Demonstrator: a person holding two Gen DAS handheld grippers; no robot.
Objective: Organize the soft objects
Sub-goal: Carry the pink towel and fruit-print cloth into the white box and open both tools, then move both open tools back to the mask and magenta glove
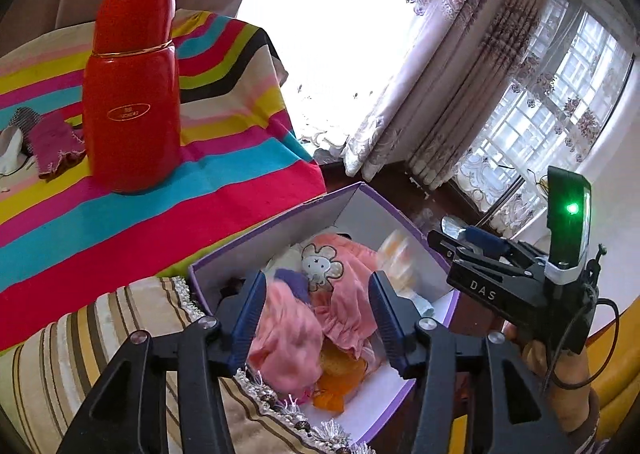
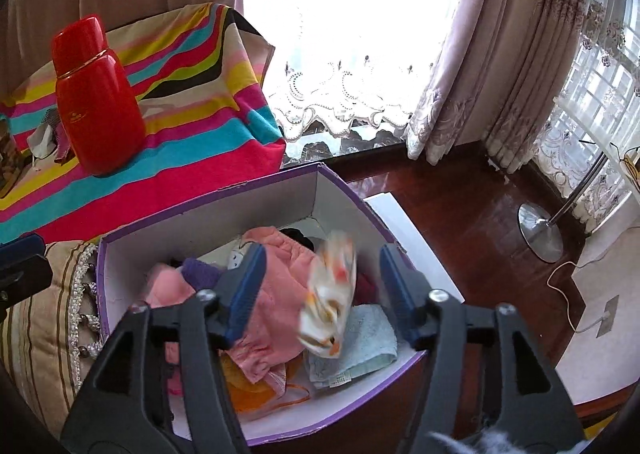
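Now my left tongs [image 1: 318, 314] tilt down over the purple cardboard box [image 1: 276, 232], prongs apart, a blurred pink cloth [image 1: 286, 338] loose between them, apparently untouched. From the right wrist, my right tongs [image 2: 322, 294] also slant down, spread wide; a blurred white-and-orange cloth [image 2: 330, 294] hangs between them above the folded terry towel [image 2: 360, 338] inside the box.

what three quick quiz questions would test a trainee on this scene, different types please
1. True or false: the red flask stands upright on the striped cloth.
2. Where does the light blue towel lie? A) in the purple box B) on the floor C) on the cloth
3. Fill in: the left gripper hangs over the ____ box.

Key: 1 true; 2 A; 3 purple
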